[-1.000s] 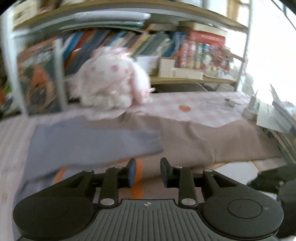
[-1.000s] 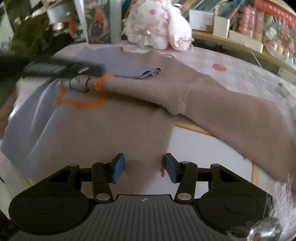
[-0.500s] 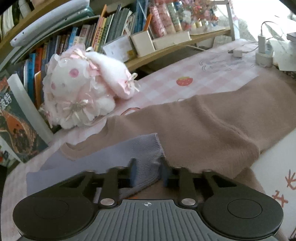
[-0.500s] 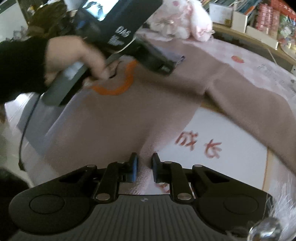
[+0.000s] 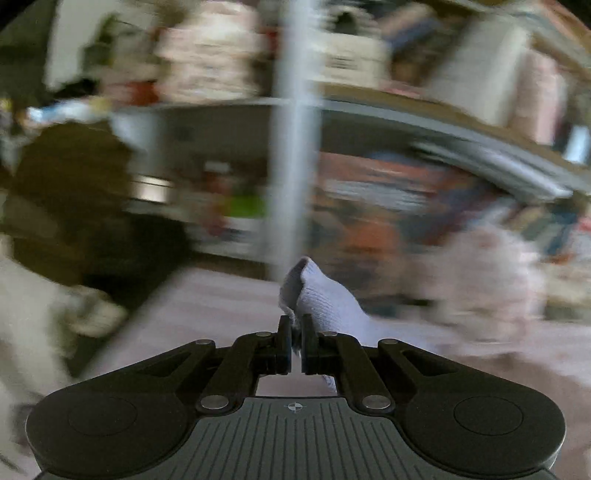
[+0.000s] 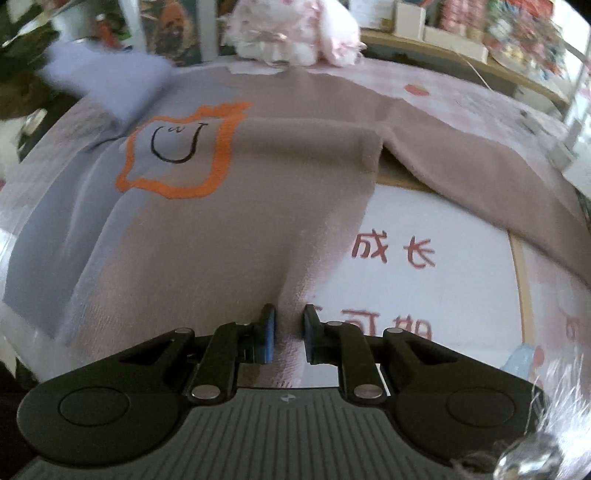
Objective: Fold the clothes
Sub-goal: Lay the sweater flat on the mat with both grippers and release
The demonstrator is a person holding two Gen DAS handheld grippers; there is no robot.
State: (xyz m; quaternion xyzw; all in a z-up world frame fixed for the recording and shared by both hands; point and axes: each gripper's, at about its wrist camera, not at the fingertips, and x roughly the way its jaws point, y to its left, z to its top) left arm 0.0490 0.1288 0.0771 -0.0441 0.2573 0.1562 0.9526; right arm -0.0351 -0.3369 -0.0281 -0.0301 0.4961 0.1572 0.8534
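Observation:
A brown and lavender sweater with an orange-outlined face patch lies flat on the table. My right gripper is shut on a pinch of its brown hem at the near edge. One brown sleeve stretches out to the right. The lavender sleeve is lifted at the far left, blurred. In the left wrist view, my left gripper is shut on that sleeve's lavender cuff, which sticks up between the fingers. The rest of that view is motion-blurred.
A pink and white plush toy sits at the table's far edge, before shelves of books and boxes. A white mat with red characters lies under the sweater's right side. A grey shelf post stands ahead of the left gripper.
My left gripper closed on the lavender cuff and swept it up and to the left, off the sweater's chest. My right gripper closed on the brown hem.

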